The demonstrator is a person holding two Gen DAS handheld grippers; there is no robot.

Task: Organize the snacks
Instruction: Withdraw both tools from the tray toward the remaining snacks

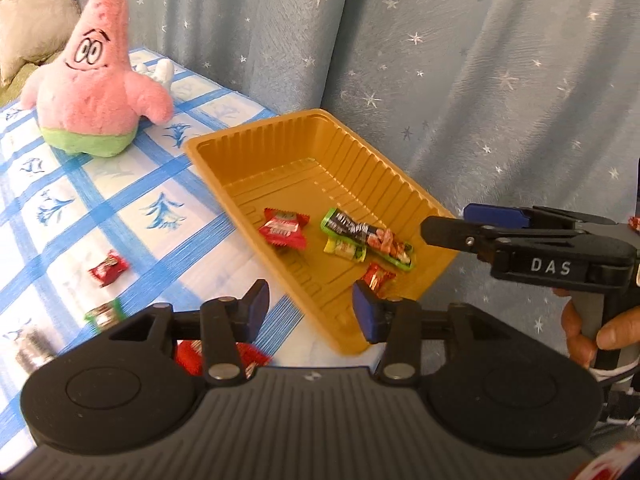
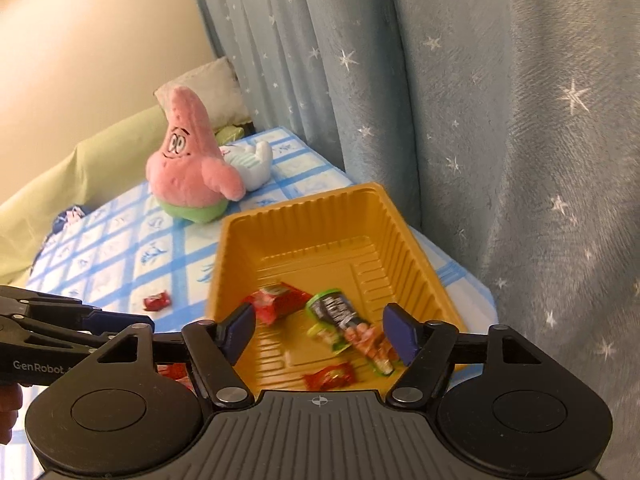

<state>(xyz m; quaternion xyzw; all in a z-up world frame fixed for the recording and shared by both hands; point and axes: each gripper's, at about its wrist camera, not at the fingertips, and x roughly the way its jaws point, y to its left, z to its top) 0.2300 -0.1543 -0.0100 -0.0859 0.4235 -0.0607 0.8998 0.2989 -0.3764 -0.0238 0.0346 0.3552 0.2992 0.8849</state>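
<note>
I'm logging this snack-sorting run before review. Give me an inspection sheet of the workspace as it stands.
Surface: blue-and-white checked cloth covers it.
Job's things: gold plastic tray holds a red snack pack, a long green-edged pack and a small red candy. On the cloth lie a red candy, a green-wrapped piece and a red pack under the left gripper.
Clutter: pink star plush, white plush behind it.
Grippers: left hand-held gripper open, empty; right hand-held gripper open, empty, over the tray.
Cables: nothing seen clearly.
Surroundings: star-patterned grey-blue curtain, beige cushion.
</note>
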